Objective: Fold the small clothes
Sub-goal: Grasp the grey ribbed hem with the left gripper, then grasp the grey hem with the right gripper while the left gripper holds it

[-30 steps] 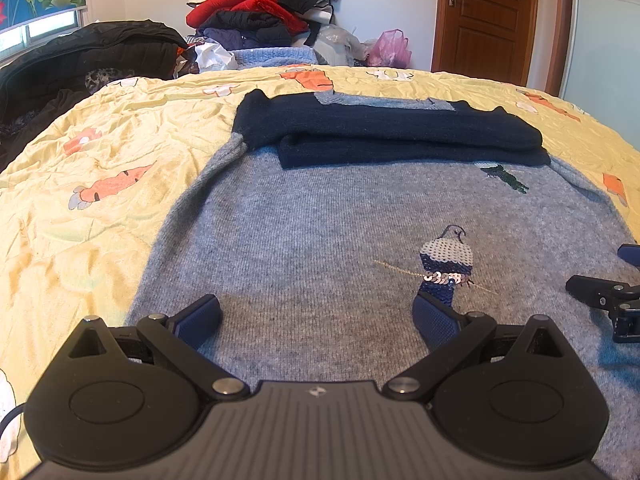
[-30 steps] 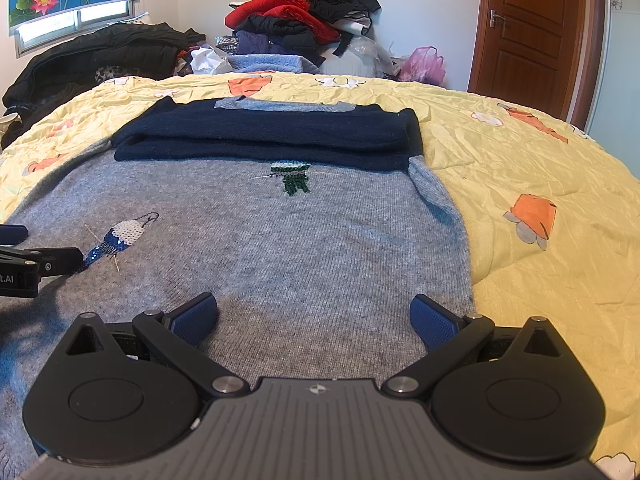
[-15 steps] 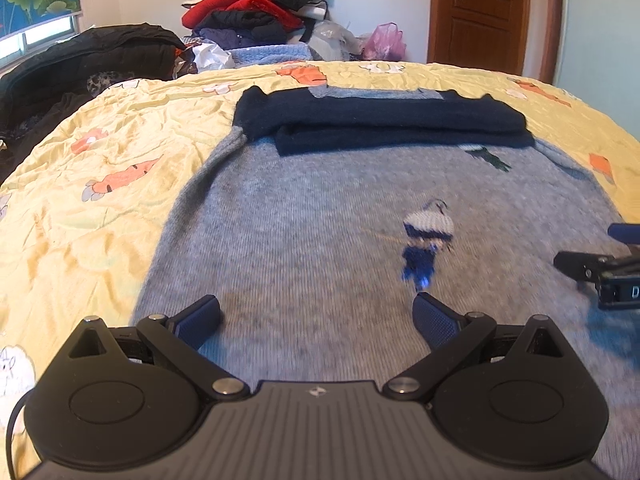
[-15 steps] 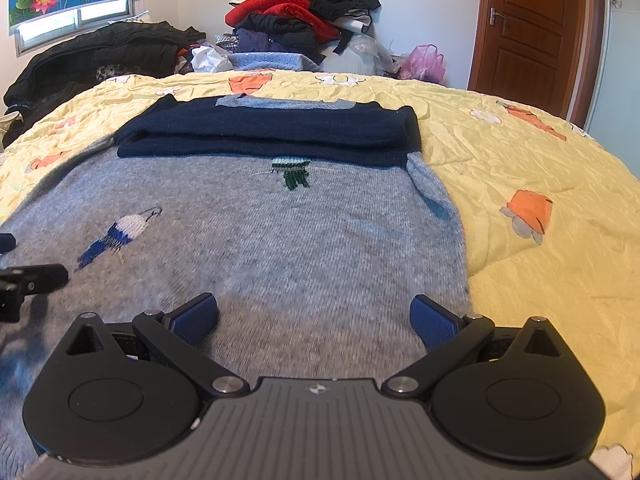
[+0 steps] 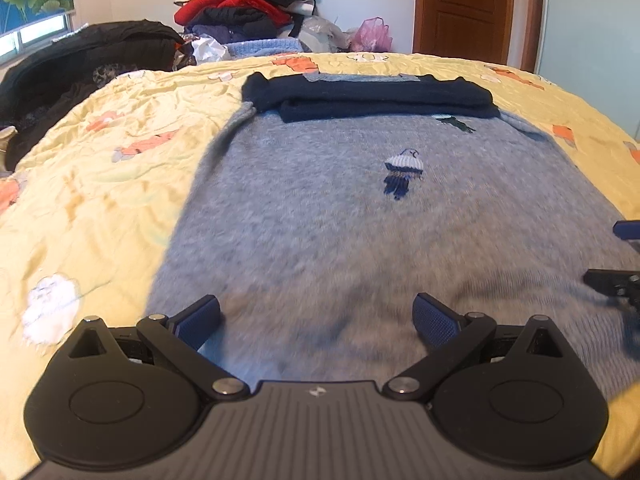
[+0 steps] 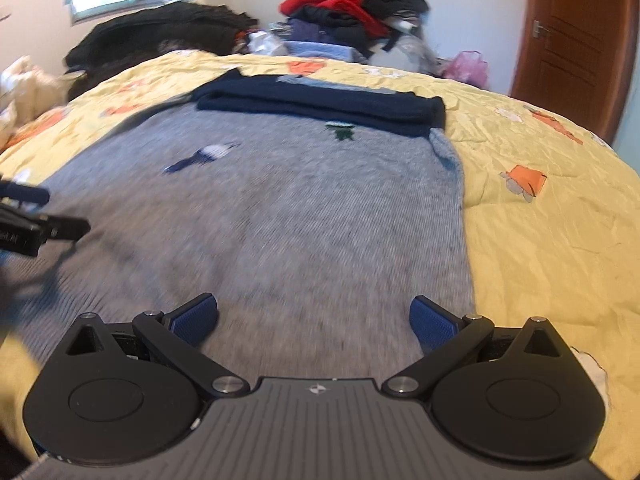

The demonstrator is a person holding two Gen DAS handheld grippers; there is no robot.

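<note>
A grey knit sweater [image 5: 360, 216] lies flat on the bed, with its navy sleeves [image 5: 372, 96] folded across its far end. It carries a small blue-and-white embroidered figure [image 5: 404, 172]. My left gripper [image 5: 316, 320] is open and empty above the sweater's near left part. My right gripper [image 6: 314, 320] is open and empty above the near right part of the sweater [image 6: 280, 208], whose navy sleeves [image 6: 320, 104] lie at the far end. Each gripper shows at the edge of the other's view.
The sweater lies on a yellow printed bedspread [image 5: 100, 168]. A pile of red and dark clothes [image 5: 244, 4] and a black jacket [image 5: 80, 60] sit at the far side. A wooden door [image 5: 464, 8] stands at the back right.
Both grippers have drawn back toward the sweater's near edge and risen slightly. More of the bedspread shows beside the sweater. Both stay open.
</note>
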